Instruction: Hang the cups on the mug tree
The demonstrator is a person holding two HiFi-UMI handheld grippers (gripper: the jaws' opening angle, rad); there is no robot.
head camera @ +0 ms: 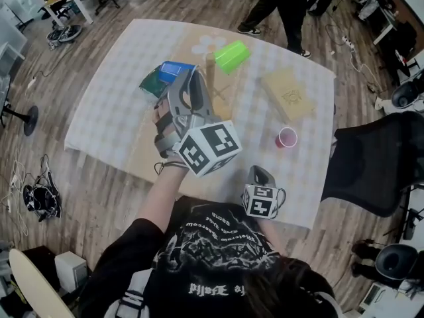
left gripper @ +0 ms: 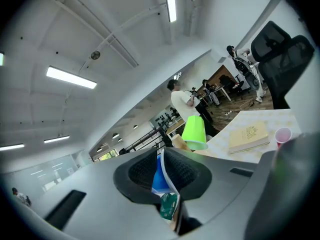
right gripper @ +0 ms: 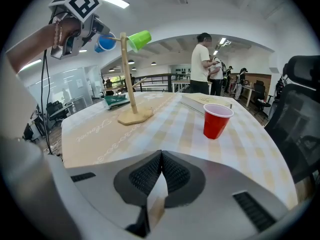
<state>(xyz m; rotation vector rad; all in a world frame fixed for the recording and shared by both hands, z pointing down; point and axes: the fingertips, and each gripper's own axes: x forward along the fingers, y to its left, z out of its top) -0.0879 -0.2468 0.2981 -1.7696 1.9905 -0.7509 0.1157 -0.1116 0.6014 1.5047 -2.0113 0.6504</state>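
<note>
The wooden mug tree (head camera: 211, 68) stands at the table's far middle, and a lime green cup (head camera: 232, 55) hangs tilted on its right peg. My left gripper (head camera: 187, 77) is raised level at the tree's left side. It holds a blue cup (head camera: 173, 70) by the rim. In the left gripper view the cup's white rim and blue wall (left gripper: 159, 179) sit between the pads. The right gripper view shows the blue cup (right gripper: 105, 43) at the tip of the tree's (right gripper: 127, 79) left peg. My right gripper (right gripper: 160, 171) is shut and empty, low over the near table edge.
A red cup (head camera: 287, 138) stands upright on the checked cloth at the right. A tan book (head camera: 288, 95) lies beyond it. A green packet (head camera: 151, 83) lies left of the tree. A black chair (head camera: 377, 164) is off the right edge. People (head camera: 285, 5) stand beyond the far edge.
</note>
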